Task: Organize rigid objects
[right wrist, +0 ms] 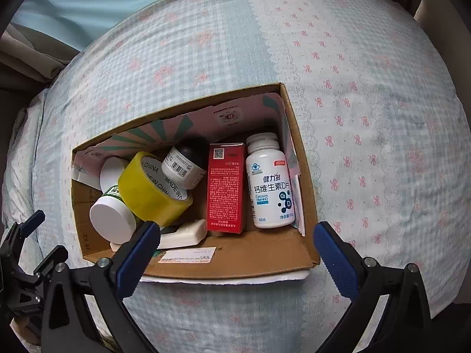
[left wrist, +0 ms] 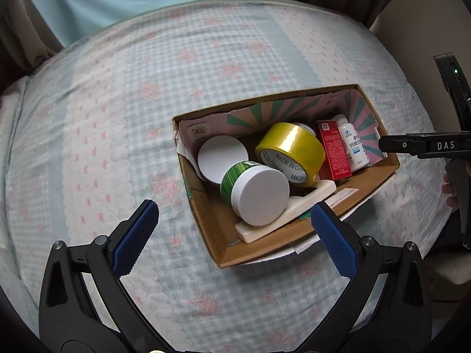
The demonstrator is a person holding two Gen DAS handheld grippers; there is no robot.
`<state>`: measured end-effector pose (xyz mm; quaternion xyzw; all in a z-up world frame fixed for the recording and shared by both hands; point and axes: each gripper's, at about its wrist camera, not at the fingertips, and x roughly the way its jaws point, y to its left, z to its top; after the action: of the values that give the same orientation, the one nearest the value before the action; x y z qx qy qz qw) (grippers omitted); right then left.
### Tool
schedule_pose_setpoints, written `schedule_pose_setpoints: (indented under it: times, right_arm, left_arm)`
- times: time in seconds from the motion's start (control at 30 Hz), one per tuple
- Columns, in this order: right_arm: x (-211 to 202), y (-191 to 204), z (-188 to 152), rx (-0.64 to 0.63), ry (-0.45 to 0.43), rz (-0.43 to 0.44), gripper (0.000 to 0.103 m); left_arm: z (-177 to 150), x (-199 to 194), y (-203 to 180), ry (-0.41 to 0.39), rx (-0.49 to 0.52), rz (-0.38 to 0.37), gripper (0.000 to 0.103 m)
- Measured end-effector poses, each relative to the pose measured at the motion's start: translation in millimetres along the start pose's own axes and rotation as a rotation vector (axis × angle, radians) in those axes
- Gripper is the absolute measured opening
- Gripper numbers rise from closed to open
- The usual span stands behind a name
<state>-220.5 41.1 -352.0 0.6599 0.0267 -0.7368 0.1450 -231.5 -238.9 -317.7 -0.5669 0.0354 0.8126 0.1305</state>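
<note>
An open cardboard box (left wrist: 223,250) (right wrist: 253,256) lies on the bed. Inside are a yellow tape roll (left wrist: 291,153) (right wrist: 147,194), a green jar with a white lid (left wrist: 259,197) (right wrist: 112,217), a second white lid (left wrist: 222,156), a red carton (left wrist: 334,150) (right wrist: 226,188), a white vitamin bottle (left wrist: 351,144) (right wrist: 269,182), a cream bar-shaped item (left wrist: 282,220) (right wrist: 185,234) and a small black-capped bottle (right wrist: 184,164). My left gripper (left wrist: 235,229) is open and empty above the box's near left corner. My right gripper (right wrist: 237,253) is open and empty over the box's near wall.
The bed is covered by a light blue checked sheet with pink bows (left wrist: 147,88) (right wrist: 382,117). The right gripper's body (left wrist: 426,145) shows at the box's right end in the left wrist view. Curtains (left wrist: 26,29) hang behind the bed.
</note>
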Motion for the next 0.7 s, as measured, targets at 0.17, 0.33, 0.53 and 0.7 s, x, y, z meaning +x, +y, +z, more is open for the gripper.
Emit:
schedule_pose_setpoints:
  times: [0.17,0.33,0.53,0.7]
  right_arm:
    - [-20.6,-1.4,-8.1,-0.021,-0.031,0.007,0.103]
    - [-42.2,-2.2,-16.0,-0.079,-0.063,-0.001,0.103]
    - [-76.0,-6.9,-23.6,-0.165,-0.106,0.009,0.103]
    - [-136.6,-15.3,-32.2,-0.216,-0.153,-0.001,0.103]
  left_arm:
    - [2.5,-27.6,-9.3,-0.037,-0.011,0.017,0.103]
    - [2.9,-54.4,-25.6,-0.067,-0.016,0.062,0.103]
    - [0.2,-105.8,-54.0,-0.125,-0.079,0.085,0.103]
    - [13.8,-182.5,-94.1,-0.254,-0.131,0.14,0.103]
